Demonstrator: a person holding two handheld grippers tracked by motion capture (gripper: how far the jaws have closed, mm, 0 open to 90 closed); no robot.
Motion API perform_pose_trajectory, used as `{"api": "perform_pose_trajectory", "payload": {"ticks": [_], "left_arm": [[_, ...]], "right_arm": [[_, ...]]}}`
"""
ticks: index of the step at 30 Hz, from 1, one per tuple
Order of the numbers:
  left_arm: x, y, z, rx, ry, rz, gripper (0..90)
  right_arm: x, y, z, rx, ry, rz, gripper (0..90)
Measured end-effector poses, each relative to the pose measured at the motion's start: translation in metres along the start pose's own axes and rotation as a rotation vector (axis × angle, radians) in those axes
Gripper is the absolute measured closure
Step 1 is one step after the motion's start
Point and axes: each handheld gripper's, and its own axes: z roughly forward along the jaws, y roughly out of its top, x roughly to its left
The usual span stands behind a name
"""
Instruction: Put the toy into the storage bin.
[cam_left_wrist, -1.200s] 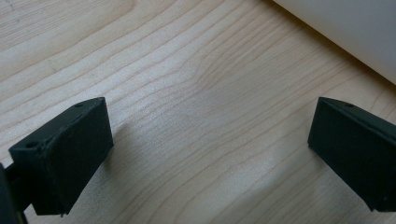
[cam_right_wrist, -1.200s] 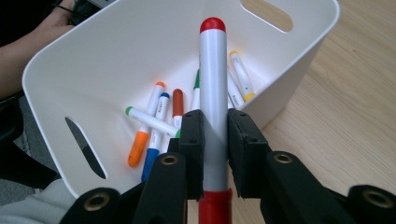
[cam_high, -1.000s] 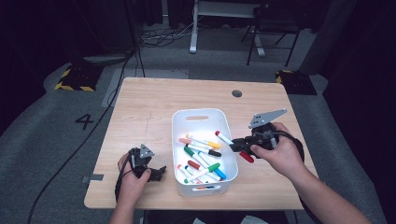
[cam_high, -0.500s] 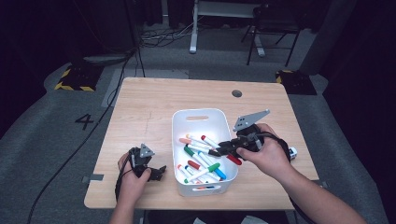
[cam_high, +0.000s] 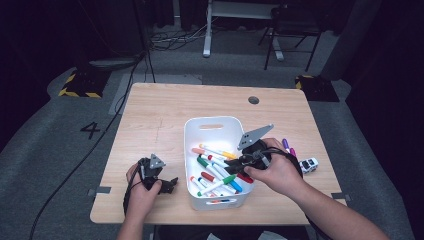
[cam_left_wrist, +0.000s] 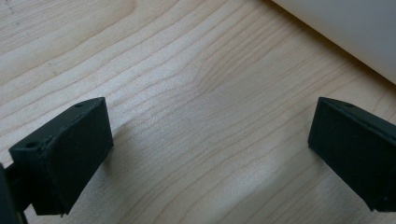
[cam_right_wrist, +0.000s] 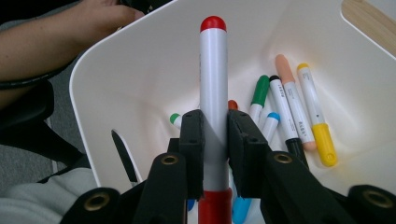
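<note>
Right tool (cam_high: 235, 165) has swung in from the bin's (cam_high: 192, 131) right edge to over its pens, clamped on a red marker (cam_high: 244, 177), so the drop looks close; left tool (cam_left_wrist: 205, 154) rests spread and empty over bare worktop (cam_left_wrist: 187, 70); right gripper view: marker (cam_right_wrist: 213, 84) pinched mid-barrel above the bin (cam_right_wrist: 140, 65).

A dim lab or studio. A lone wooden table (cam_high: 165, 115) stands on grey carpet (cam_high: 55, 150) with a taped number four (cam_high: 91, 130) at left. Hazard-striped blocks (cam_high: 75, 85), loose cables (cam_high: 175, 40) and desk legs (cam_high: 207, 30) fill the upper frame.
</note>
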Motion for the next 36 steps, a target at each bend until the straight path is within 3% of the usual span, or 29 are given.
{"api": "perform_pose_trajectory", "payload": {"ticks": [14, 22, 36], "left_arm": [[0.000, 0.000, 0.000, 0.001, 0.001, -0.001, 0.1], [0.000, 0.000, 0.000, -0.001, 0.000, 0.000, 0.1], [0.000, 0.000, 0.000, 0.000, 0.001, 0.000, 0.1]], "right_arm": [[0.005, -0.005, 0.021, 0.097, -0.013, -0.051, 77.2], [0.004, -0.008, 0.033, 0.110, -0.008, -0.085, 77.2], [0.004, -0.009, 0.041, 0.155, -0.007, -0.082, 77.1]]}}
